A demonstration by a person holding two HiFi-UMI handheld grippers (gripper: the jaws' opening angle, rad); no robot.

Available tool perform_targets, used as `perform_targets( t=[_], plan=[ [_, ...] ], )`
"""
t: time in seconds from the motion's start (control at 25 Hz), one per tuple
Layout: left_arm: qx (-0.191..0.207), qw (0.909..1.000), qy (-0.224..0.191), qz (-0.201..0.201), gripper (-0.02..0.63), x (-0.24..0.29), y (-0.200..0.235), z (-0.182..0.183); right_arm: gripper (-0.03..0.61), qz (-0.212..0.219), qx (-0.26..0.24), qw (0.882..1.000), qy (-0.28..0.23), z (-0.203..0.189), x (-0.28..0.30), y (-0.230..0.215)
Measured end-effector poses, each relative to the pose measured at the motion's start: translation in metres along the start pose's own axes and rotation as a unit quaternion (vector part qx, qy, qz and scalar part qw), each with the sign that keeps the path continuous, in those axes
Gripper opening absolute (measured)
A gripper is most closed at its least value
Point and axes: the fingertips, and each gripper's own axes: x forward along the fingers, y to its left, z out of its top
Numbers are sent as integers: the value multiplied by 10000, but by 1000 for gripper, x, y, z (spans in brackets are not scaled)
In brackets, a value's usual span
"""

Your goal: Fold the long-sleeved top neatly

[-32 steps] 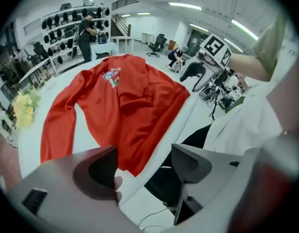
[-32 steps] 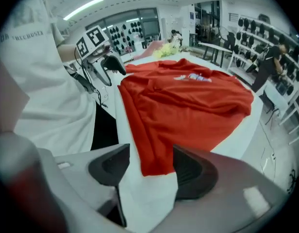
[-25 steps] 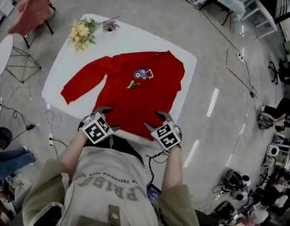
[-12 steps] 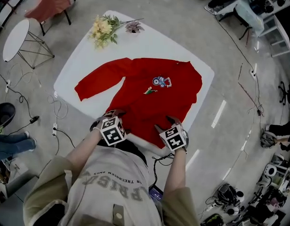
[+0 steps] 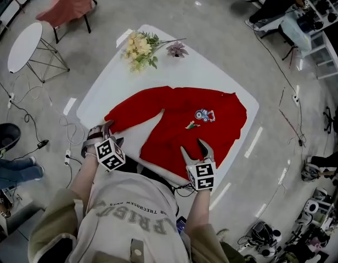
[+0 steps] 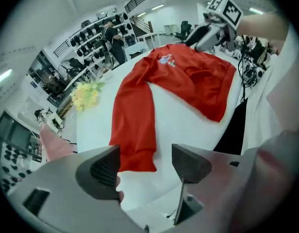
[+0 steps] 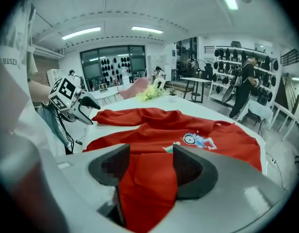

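Since a second ago the left gripper [image 5: 103, 129] has swung out from the hem to the far left corner of the white table [image 5: 207, 70]. It now points steeply down just short of the cuff [image 6: 135, 157] of the outstretched sleeve [image 5: 136, 106]. Its jaws stand spread. In the left gripper view the cuff and bare tabletop show in the gap, and nothing is pinched. The bare left forearm [image 5: 84, 174] reaches out and away from the body, and the marker cube [image 5: 110, 153] on that gripper shows black-and-white squares.

Between the arms, the person's grey shirt [image 5: 130, 212] carries upside-down print. A small line reads "THE CHOSEN ONES", and under it are larger letters beginning "PRIS".

The red long-sleeved top [image 5: 213, 111] lies spread flat across the middle of the table, with its sleeve running left and its hem towards the person. A small blue wheeled picture [image 5: 203, 114] sits on its chest; any lettering there is too small to read. A bunch of yellow flowers [image 5: 139, 45] lies on the table's far edge.

The right gripper [image 5: 193, 147] has moved forward from the hem and sits over the lower body of the top, tilted downward, with its forearm [image 5: 199, 207] nearly straight ahead. Its jaws are also apart. Red cloth fills the gap in the right gripper view, but the pads are not seen pressing on it. Its own marker cube [image 5: 202, 176] faces the head camera.
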Motion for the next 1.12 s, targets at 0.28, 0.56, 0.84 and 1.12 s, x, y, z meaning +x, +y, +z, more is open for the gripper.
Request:
perform_targets(
  t=[0.28, 0.56, 0.84, 1.12],
  plan=[
    [805, 9965, 168, -161, 251, 19, 16, -23, 265, -303, 133, 9994, 125, 26, 20, 10],
    [527, 9923, -362, -1057, 43, -14, 9, 14, 265, -798, 518, 9952, 226, 7, 0, -5],
    [-462, 9634, -1572, -2121, 40, -92, -39, 135, 265, -1038, 839, 9905, 335, -43, -44, -44],
    [-489, 9598, -1835, -2065, 40, -96, -134, 226, 265, -595, 511, 9964, 335, -76, -81, -84]
  ],
)
